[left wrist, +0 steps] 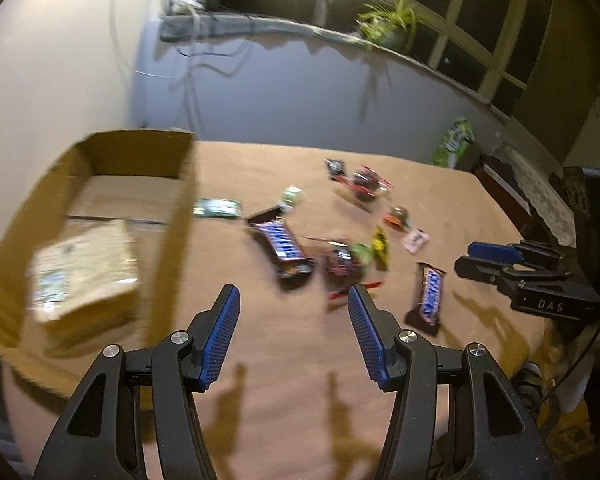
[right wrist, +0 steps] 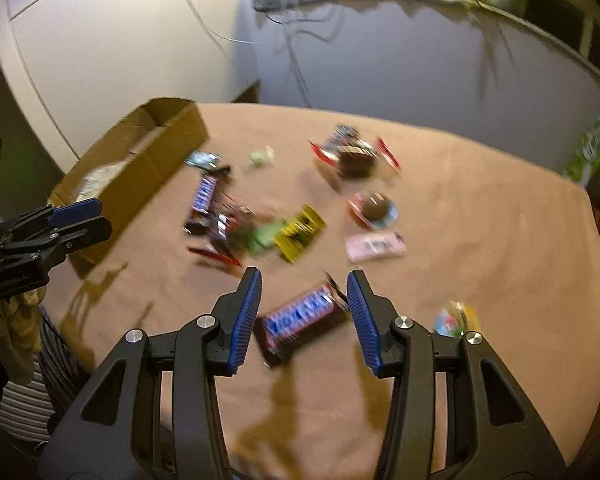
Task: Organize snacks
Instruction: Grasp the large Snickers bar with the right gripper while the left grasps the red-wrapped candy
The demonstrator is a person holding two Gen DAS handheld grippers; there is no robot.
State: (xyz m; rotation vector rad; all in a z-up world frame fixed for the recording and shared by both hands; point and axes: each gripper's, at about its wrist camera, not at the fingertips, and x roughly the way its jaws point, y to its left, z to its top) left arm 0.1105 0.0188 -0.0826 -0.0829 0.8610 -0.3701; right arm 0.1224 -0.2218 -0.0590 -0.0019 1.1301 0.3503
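Left gripper [left wrist: 294,300]: jaws open, nothing between them; it hangs over bare table [left wrist: 300,380], just short of the snack pile, box to its left.
Right gripper [right wrist: 304,286]: jaws open, empty; they frame a bar [right wrist: 302,318] lying flat on the table below, pads apart from the wrapper. Judgement: lined up for a pick, grip not yet made.
Box [left wrist: 100,200]: open cardboard box at the table's left edge, flaps up; a pale packet [left wrist: 84,276] lies inside. Judgement: this is the collecting point, hence both grippers work beside it.
Snacks: loose on the table, unsorted. A second bar [left wrist: 278,242] lies near the box wall; a red-wrapped sweet [left wrist: 342,266] and a yellow packet [left wrist: 381,246] overlap in the middle; a pink packet [right wrist: 374,246] and a round chocolate [right wrist: 376,206] lie apart to the right.
Obstructions: the box's near wall stands between table and floor of the box, so anything carried must clear it. The middle cluster is crowded; a clean grip on one piece looks awkward.
Surroundings: plant [left wrist: 388,20] on the sill, cables on the wall, well clear.
Image quality: both views blurred; labels unreadable.
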